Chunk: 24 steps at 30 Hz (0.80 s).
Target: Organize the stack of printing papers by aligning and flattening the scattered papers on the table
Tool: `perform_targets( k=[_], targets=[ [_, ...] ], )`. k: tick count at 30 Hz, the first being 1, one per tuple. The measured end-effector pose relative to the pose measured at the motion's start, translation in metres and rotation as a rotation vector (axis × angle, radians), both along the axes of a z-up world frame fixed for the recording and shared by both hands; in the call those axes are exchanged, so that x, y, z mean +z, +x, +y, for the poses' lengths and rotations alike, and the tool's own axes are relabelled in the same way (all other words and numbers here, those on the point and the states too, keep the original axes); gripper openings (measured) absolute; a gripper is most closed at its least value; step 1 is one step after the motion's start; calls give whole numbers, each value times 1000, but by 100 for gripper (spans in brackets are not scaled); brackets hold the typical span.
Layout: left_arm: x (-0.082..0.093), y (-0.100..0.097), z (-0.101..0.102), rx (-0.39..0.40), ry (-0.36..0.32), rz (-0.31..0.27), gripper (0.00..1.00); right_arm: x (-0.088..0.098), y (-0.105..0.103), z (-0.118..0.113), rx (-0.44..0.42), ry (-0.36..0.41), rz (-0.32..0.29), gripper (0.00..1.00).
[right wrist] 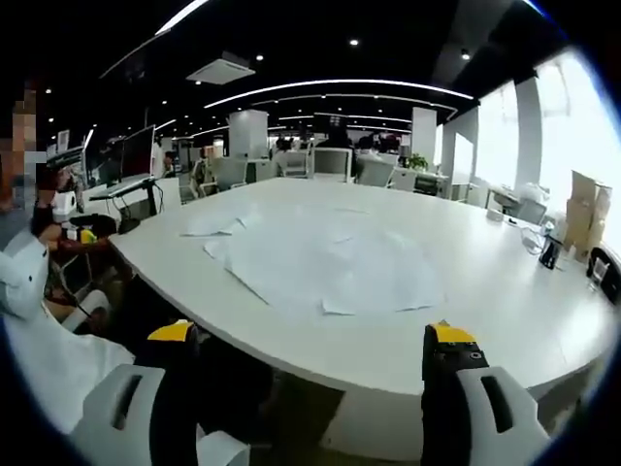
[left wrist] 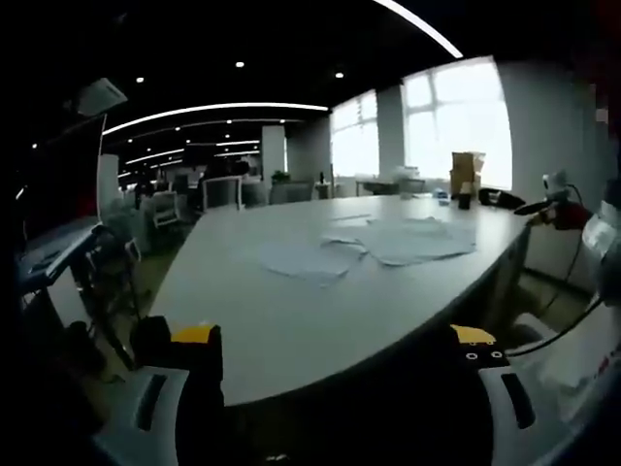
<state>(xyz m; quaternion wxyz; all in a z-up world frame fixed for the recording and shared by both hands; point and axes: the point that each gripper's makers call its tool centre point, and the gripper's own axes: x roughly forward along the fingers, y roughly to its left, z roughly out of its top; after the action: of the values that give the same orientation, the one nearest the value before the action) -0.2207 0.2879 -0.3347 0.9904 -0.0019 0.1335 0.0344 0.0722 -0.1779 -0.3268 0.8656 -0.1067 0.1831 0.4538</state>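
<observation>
Nearest in the left gripper view, the left gripper (left wrist: 335, 348) stands with its yellow-tipped jaws spread wide and nothing between them, short of the table's near edge; in the right gripper view the right gripper (right wrist: 310, 348) is likewise wide apart and empty, also off the edge. Beyond them lies the large white table (right wrist: 505, 291), its near rim curving across both views; on it the scattered papers (right wrist: 325, 264) lie loose and overlapping toward the middle of the top, a few sheets (right wrist: 215, 225) apart to one side; the same spread shows in the left gripper view as pale sheets (left wrist: 374, 245) well in from the rim.

Printing paper is light, thin and limp; single sheets will slide readily on the smooth top and crease if pinched hard; I judge the edges of the pile the best place to press inward from both sides, then flatten from above.

Farther off stand cardboard boxes (left wrist: 467, 172), office chairs (right wrist: 330, 165) and bright windows (left wrist: 456, 121).
</observation>
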Motion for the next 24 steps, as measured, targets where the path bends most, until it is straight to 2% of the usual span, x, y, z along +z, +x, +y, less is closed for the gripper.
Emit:
perform_targets(
  k=[4, 13, 24],
  targets=[
    [1, 4, 1, -2, -18, -13, 97, 3, 7, -2, -15, 5, -13, 90],
    [-5, 17, 5, -10, -32, 2, 97, -5, 20, 3, -9, -17, 11, 90],
    [-12, 30, 14, -18, -45, 5, 97, 1, 37, 17, -3, -36, 7, 90]
  ],
)
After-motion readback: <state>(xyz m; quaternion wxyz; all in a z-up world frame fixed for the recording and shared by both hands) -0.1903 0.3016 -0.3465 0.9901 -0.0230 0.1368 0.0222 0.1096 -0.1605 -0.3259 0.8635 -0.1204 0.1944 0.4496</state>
